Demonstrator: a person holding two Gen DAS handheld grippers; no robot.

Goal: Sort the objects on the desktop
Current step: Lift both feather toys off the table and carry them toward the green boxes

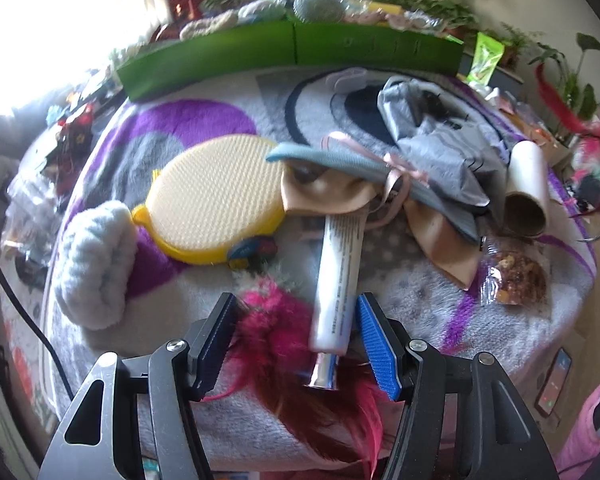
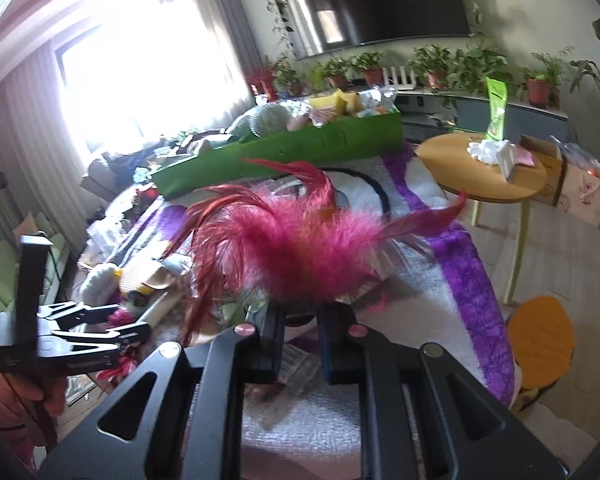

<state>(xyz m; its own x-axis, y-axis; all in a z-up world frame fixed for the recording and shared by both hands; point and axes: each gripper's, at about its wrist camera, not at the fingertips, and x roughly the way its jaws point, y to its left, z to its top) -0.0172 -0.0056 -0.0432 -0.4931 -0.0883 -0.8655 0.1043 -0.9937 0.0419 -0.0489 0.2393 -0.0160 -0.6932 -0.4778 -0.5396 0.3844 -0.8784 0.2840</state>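
In the left wrist view my left gripper (image 1: 296, 300) hangs open over the patterned blanket (image 1: 420, 264). A white tube (image 1: 338, 280) lies between its jaws, close to the blue right pad, with a gap on the left side. A pink feather toy (image 1: 276, 324) lies under and beside the tube. My right gripper (image 2: 302, 312) is shut on the base of another pink and red feather toy (image 2: 284, 240), held up above the blanket. The left gripper (image 2: 84, 328) also shows at the left of the right wrist view, in a person's hand. A long green box (image 1: 292, 52) filled with items stands at the far edge.
A yellow scrubber (image 1: 216, 196), a fluffy white bundle (image 1: 96, 264), beige and grey cloths (image 1: 432, 148), a cardboard roll (image 1: 528, 188) and a snack bag (image 1: 516, 276) crowd the blanket. A round wooden table (image 2: 480, 176) and an orange stool (image 2: 540, 340) stand to the right.
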